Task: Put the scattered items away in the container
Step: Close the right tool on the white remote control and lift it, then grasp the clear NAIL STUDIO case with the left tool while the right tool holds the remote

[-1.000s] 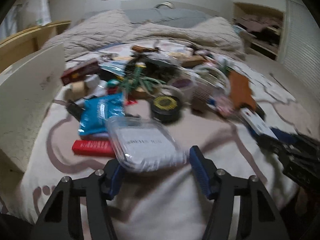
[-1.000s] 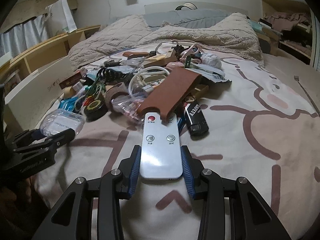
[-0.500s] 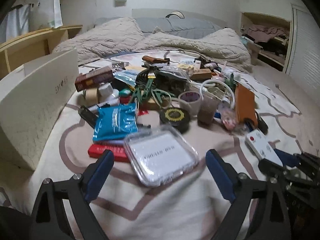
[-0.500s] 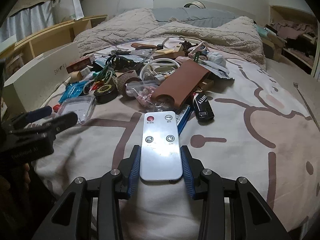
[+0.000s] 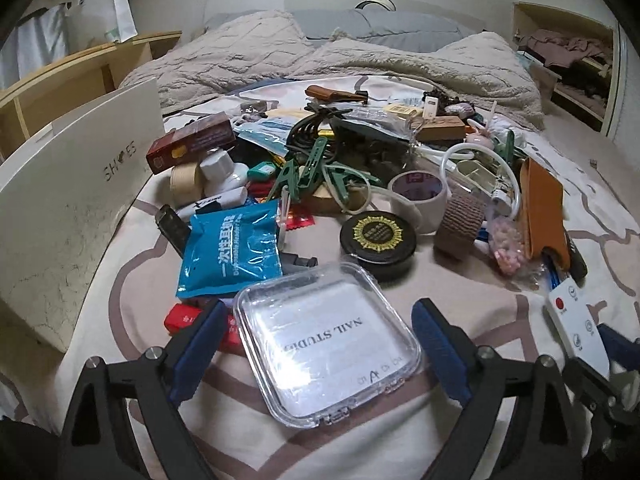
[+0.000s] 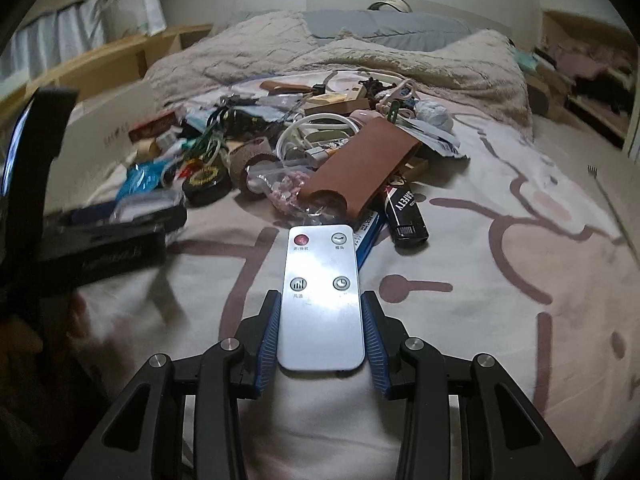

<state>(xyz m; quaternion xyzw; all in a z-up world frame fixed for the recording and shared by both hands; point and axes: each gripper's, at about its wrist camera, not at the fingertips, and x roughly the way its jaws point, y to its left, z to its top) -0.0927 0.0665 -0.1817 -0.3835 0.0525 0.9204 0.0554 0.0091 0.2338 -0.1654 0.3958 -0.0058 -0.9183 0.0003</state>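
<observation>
Both tongs point down at a slant over the bed (image 6: 520,240); left tongs (image 5: 316,344) spread wide, released, straddling one clear plastic case (image 5: 326,350) lying on the bed, pads apart from it; right tongs (image 6: 322,336) clenched on one white remote (image 6: 322,300), near edge; one shoe box (image 5: 72,208) stands far left; one black tin (image 5: 378,240) beyond the case.

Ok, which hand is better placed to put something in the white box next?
Probably the right. The right gripper is already shut on the white remote, ready to carry. The left gripper is open, its pads clear of the clear plastic case, though the white box is nearer it.
</observation>
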